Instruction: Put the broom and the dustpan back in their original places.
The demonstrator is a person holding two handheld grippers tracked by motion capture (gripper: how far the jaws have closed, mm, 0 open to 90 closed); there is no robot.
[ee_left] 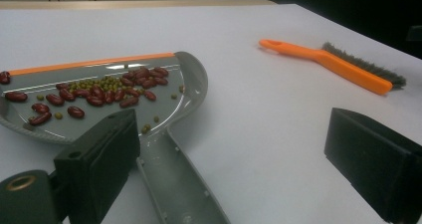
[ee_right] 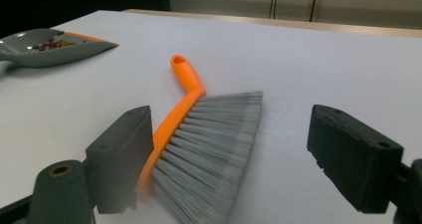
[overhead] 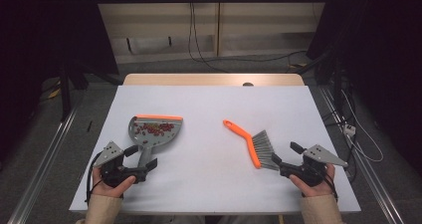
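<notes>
Dustpan (overhead: 155,131) loaded with red and green beans (ee_left: 104,90), flat on tabletop (overhead: 209,109); its grey handle lies between the jaws of the left tool (overhead: 144,168), jaws wide, gripping nothing. Brush (overhead: 251,143) lies just ahead of the right tool (overhead: 277,165), bristle end between spread jaws, unheld. Sweeping looks finished, both implements let go. Next move likely: draw both tools back clear without nudging the pan.

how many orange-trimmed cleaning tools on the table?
2. The dustpan, orange-edged and holding beans, lies left of centre by the left tool. The brush, orange-handled, lies right of centre by the right tool. Nothing looks hidden.
</notes>
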